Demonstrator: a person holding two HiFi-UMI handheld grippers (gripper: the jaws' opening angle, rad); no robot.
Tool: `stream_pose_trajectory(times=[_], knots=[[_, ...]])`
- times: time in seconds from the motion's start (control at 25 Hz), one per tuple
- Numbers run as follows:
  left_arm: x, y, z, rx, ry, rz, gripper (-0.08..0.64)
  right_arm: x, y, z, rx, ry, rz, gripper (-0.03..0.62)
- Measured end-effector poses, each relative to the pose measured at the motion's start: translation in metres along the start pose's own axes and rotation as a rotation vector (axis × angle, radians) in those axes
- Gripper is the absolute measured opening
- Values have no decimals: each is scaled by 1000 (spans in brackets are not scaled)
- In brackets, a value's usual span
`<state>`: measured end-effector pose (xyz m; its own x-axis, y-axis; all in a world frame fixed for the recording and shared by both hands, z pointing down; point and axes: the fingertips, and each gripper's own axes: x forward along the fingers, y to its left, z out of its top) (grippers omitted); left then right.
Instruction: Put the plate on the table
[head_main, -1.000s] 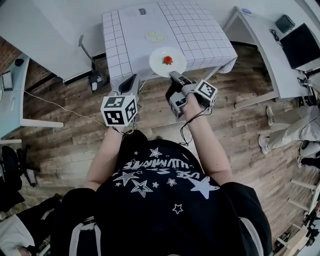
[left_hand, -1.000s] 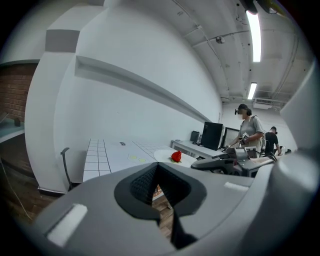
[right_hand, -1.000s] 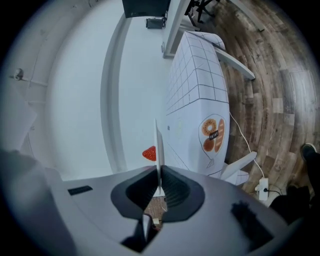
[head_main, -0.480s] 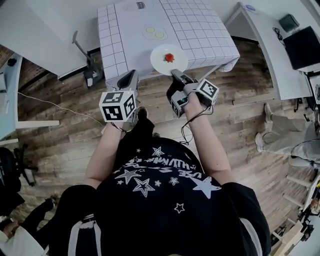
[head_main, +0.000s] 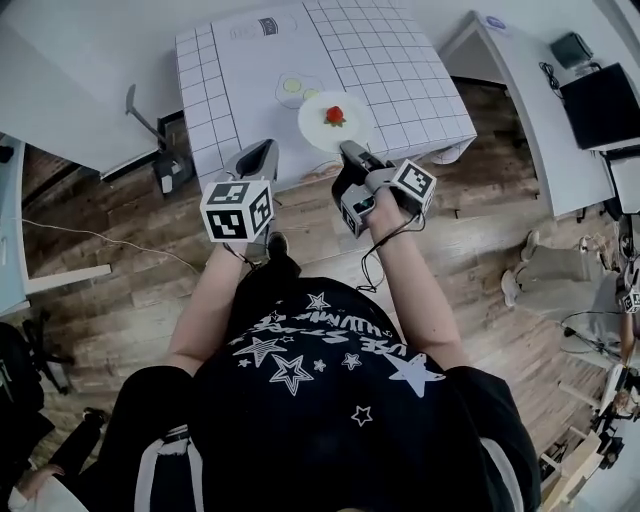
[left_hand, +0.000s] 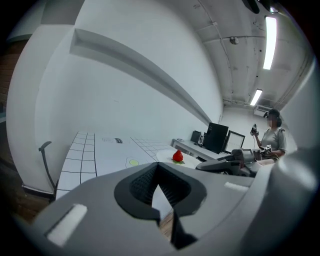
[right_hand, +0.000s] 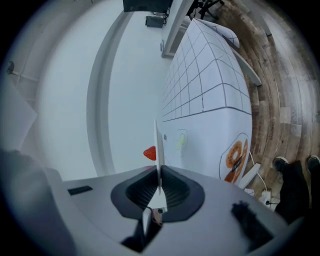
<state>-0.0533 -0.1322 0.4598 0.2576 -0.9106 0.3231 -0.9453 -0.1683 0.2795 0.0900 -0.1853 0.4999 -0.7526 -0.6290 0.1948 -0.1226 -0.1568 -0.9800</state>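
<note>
A white plate (head_main: 322, 128) with a red strawberry (head_main: 335, 115) on it hangs over the near part of the table (head_main: 380, 60), which wears a white gridded cloth. My right gripper (head_main: 348, 152) is shut on the plate's near rim. In the right gripper view the plate (right_hand: 159, 150) shows edge-on between the pads, with the strawberry (right_hand: 149, 153) to its left. My left gripper (head_main: 262, 155) hovers at the table's near edge, left of the plate, shut and holding nothing. The left gripper view shows the plate (left_hand: 186, 160) and strawberry (left_hand: 177, 156) ahead to the right.
Two yellow-green round marks (head_main: 292, 88) lie on the cloth just beyond the plate. A desk with a monitor (head_main: 605, 95) stands at the right, another desk (head_main: 60, 70) at the left. A person (left_hand: 272, 135) stands far off. Wooden floor lies below me.
Both grippers have moved forward towards the table and a little lower. The plate has gone with the right gripper from the table's near edge to over the cloth.
</note>
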Motion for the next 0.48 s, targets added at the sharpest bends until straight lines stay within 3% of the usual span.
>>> stream_pose_trajectory(times=[0.48], knots=[[33, 33, 8, 34, -78, -12, 5, 38, 0, 26, -57, -8, 71, 25]])
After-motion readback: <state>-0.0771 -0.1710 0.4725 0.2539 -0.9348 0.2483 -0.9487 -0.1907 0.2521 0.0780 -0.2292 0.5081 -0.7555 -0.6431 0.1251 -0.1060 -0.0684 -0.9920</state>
